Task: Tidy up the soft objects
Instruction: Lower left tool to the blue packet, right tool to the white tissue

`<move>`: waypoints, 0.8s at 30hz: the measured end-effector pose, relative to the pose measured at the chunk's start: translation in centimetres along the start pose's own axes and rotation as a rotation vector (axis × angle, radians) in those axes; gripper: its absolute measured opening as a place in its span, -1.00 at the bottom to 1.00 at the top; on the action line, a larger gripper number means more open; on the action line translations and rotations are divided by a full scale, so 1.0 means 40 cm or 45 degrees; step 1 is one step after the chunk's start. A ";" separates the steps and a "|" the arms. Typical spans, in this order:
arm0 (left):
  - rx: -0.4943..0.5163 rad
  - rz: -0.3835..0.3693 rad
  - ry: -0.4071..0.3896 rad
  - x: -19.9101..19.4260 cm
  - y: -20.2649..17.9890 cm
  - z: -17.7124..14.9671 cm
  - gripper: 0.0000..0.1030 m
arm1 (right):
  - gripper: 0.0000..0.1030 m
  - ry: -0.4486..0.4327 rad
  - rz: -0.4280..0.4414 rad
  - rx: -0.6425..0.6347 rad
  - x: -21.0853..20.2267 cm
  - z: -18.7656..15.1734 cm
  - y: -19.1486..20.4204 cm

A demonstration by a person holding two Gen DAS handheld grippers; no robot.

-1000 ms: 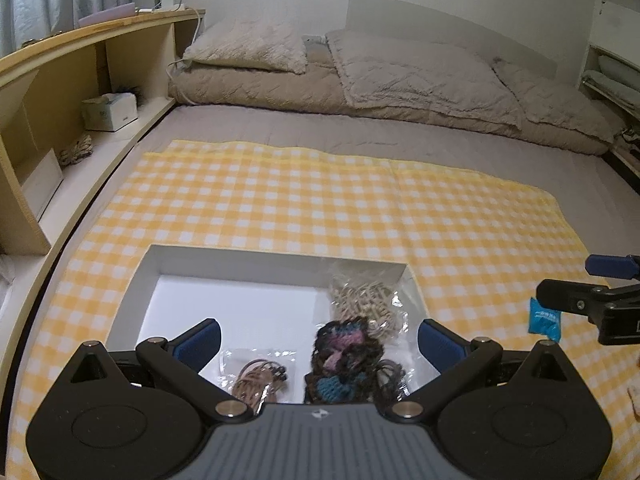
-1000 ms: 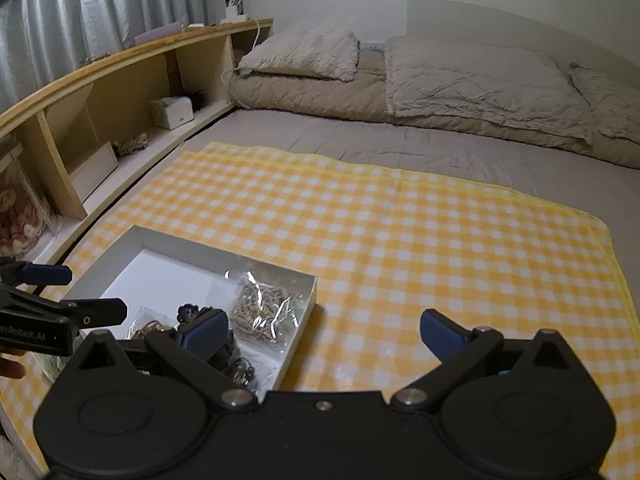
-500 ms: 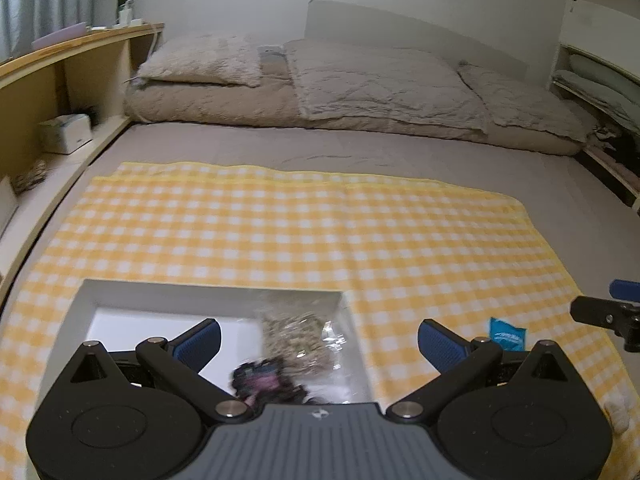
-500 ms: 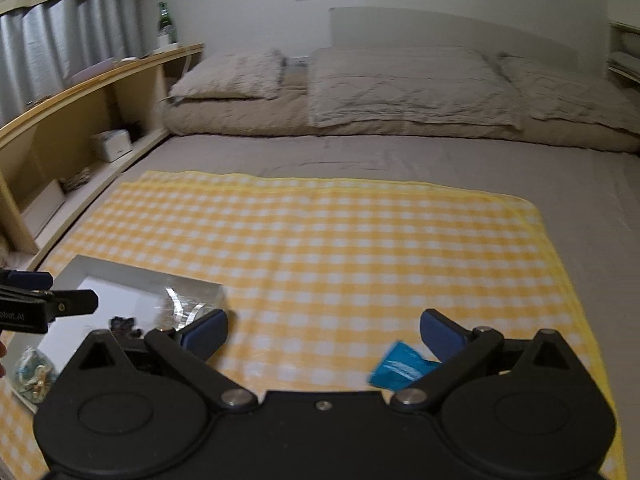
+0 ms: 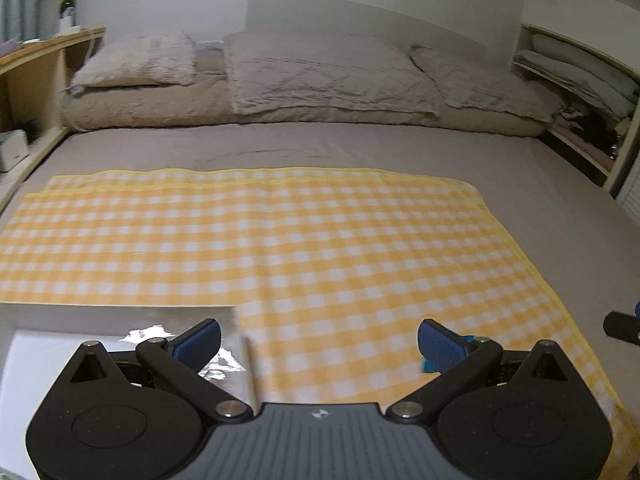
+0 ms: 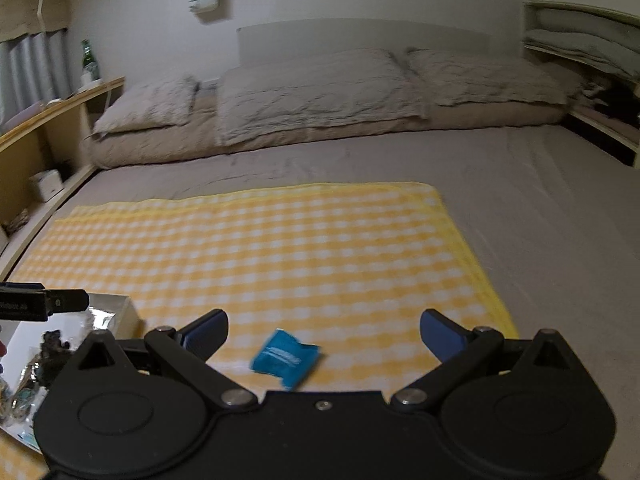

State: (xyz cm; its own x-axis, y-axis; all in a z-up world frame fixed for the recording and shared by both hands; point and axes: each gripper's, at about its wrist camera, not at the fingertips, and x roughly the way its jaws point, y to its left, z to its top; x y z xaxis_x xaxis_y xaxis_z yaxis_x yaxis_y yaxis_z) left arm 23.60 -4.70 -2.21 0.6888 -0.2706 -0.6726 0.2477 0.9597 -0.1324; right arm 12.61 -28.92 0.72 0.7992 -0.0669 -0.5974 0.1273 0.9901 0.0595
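A small blue packet lies on the yellow checked cloth, just ahead of my right gripper, which is open and empty above it. In the left wrist view only a blue sliver of the packet shows behind the right finger. My left gripper is open and empty over the cloth, beside the white box. Inside the box lie clear bags of hair ties; a shiny bag peeks out by the left finger.
Beige pillows and a rolled quilt line the far end of the grey mattress. A wooden shelf with a green bottle runs along the left. Shelves with folded bedding stand at the right.
Both grippers swung to the right. The white box slid to the left edge of each view, and the blue packet came to lie between the right gripper's fingers. Both stayed open.
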 end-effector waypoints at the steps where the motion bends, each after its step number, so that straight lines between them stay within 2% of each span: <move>1: 0.003 -0.013 0.002 0.010 -0.017 0.000 1.00 | 1.00 0.004 -0.011 0.009 -0.002 -0.005 -0.018; 11: 0.002 -0.081 0.060 0.112 -0.140 -0.018 1.00 | 1.00 0.033 -0.140 0.120 -0.016 -0.084 -0.189; 16: 0.057 -0.082 0.100 0.176 -0.202 -0.032 1.00 | 1.00 0.068 -0.173 0.082 -0.009 -0.130 -0.253; 24: 0.144 -0.106 0.152 0.265 -0.270 -0.067 1.00 | 1.00 0.159 -0.119 0.054 0.006 -0.190 -0.326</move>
State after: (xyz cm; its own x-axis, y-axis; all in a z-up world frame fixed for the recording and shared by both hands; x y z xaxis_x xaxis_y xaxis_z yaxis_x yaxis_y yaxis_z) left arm 26.41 -17.75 -9.85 0.5785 -0.3313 -0.7453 0.3801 0.9180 -0.1131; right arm 6.67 -40.92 -6.27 0.7039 -0.1400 -0.6963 0.2244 0.9740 0.0311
